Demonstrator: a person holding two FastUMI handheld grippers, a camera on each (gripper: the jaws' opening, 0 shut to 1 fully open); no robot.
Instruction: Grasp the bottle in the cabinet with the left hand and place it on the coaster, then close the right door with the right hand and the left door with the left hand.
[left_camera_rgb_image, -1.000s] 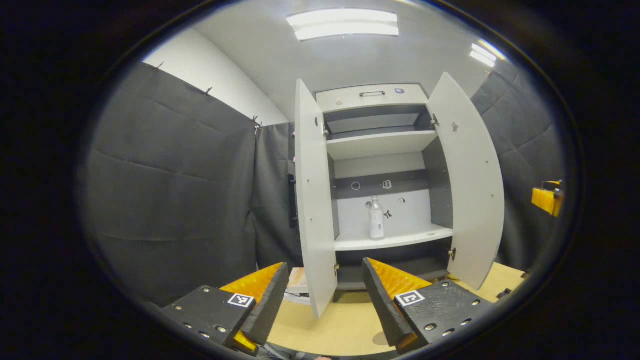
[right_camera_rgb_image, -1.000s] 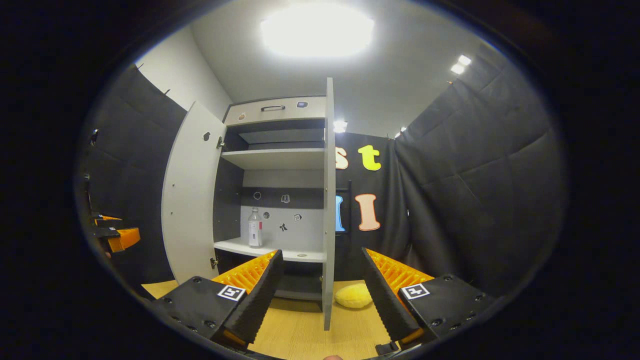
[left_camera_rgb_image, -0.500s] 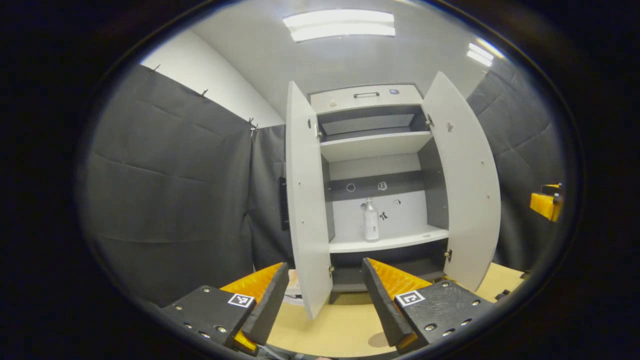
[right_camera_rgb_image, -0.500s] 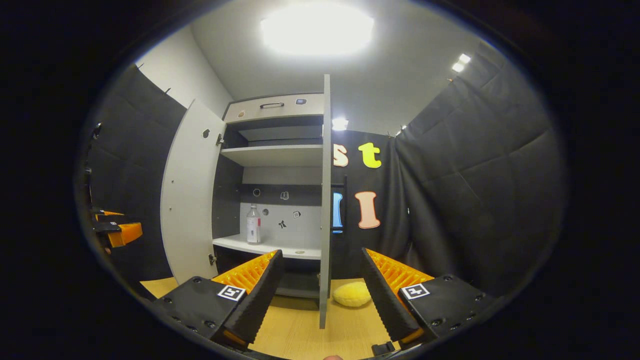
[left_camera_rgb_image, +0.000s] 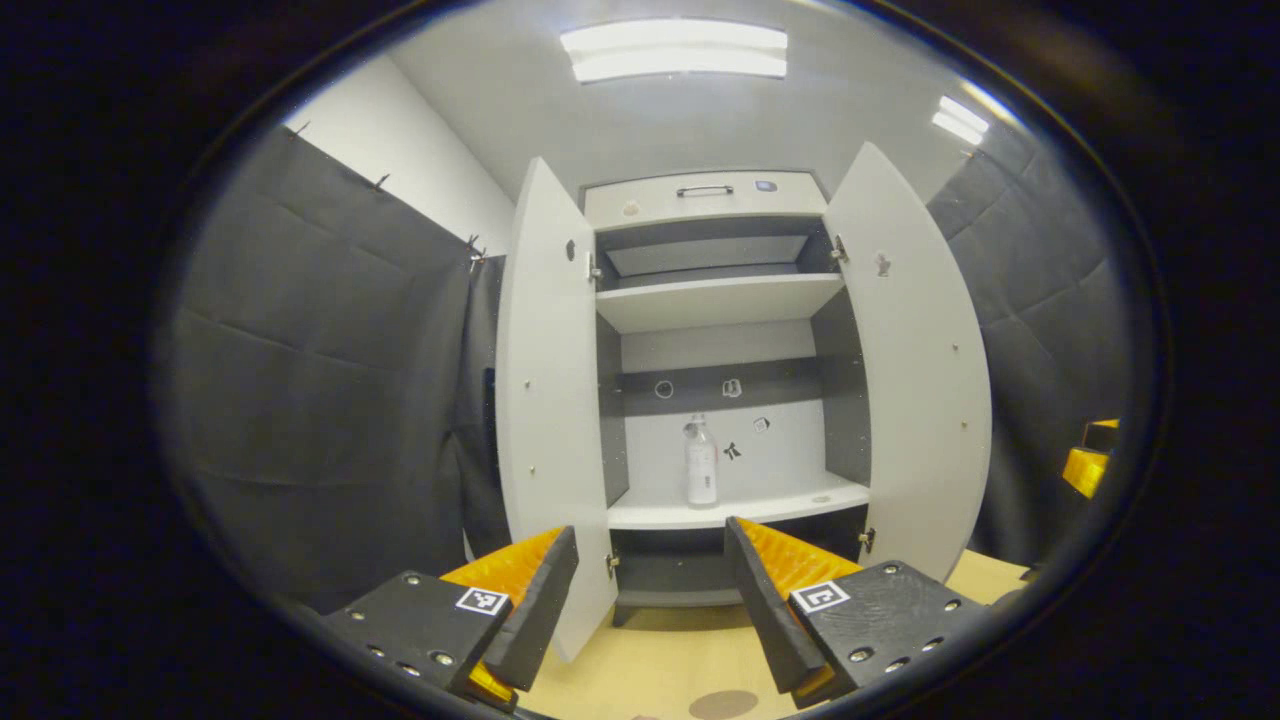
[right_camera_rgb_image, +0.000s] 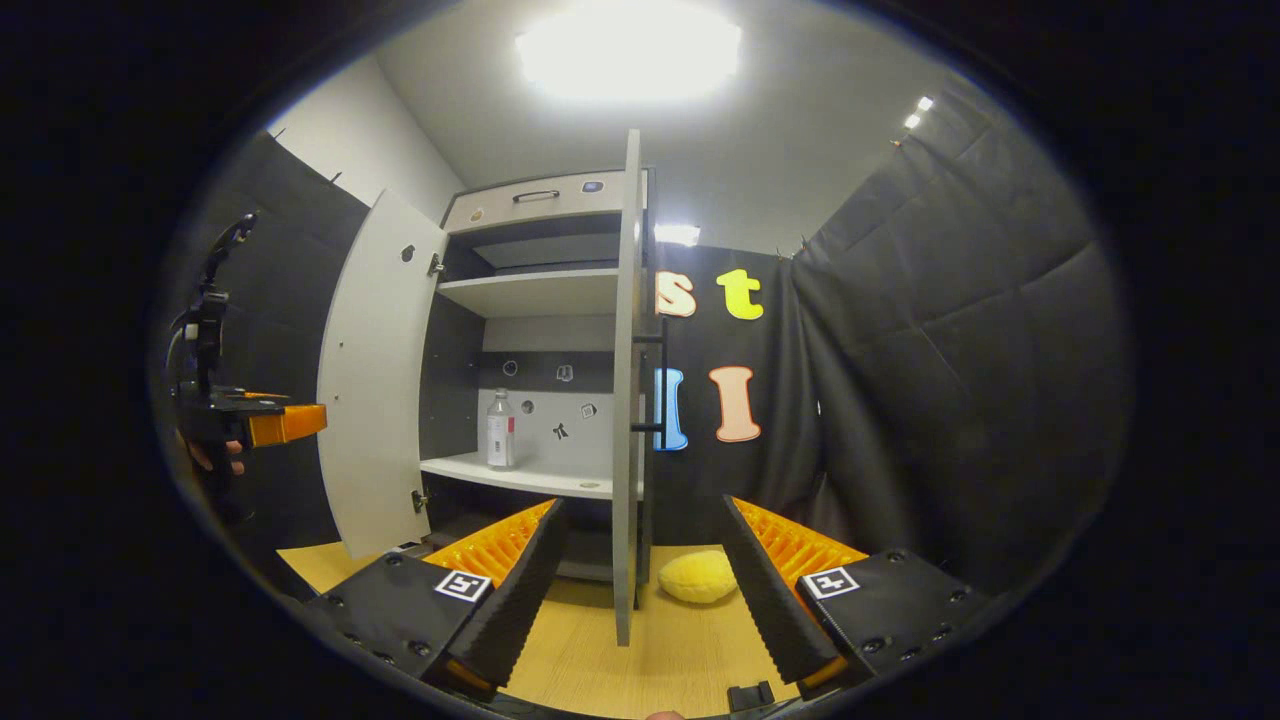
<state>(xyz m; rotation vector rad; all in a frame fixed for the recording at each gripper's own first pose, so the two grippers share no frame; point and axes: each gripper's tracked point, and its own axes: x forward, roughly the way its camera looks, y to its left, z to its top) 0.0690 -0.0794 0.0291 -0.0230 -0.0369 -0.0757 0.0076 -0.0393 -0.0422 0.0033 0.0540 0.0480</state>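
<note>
A clear bottle (left_camera_rgb_image: 700, 462) with a white label stands upright on the lower shelf (left_camera_rgb_image: 740, 503) of the open cabinet, also seen as the bottle (right_camera_rgb_image: 500, 430) in the right gripper view. Both doors stand open: left door (left_camera_rgb_image: 550, 400), right door (left_camera_rgb_image: 915, 360). My left gripper (left_camera_rgb_image: 650, 590) is open, well short of the cabinet, aimed at its middle. My right gripper (right_camera_rgb_image: 640, 590) is open, with the right door's edge (right_camera_rgb_image: 627, 400) straight ahead between its fingers. A brown round coaster (left_camera_rgb_image: 722, 704) lies on the table at the bottom edge.
A wooden table (right_camera_rgb_image: 680, 640) carries the cabinet. A yellow soft object (right_camera_rgb_image: 697, 577) lies on the table right of the right door. The left gripper (right_camera_rgb_image: 270, 422), held by a hand, shows at the far left of the right gripper view. Black cloth walls stand on both sides.
The left gripper has shifted right, so the cabinet now sits centred and the bottle lies straight ahead. The right gripper has moved slightly, and the door edge now looks closer.
</note>
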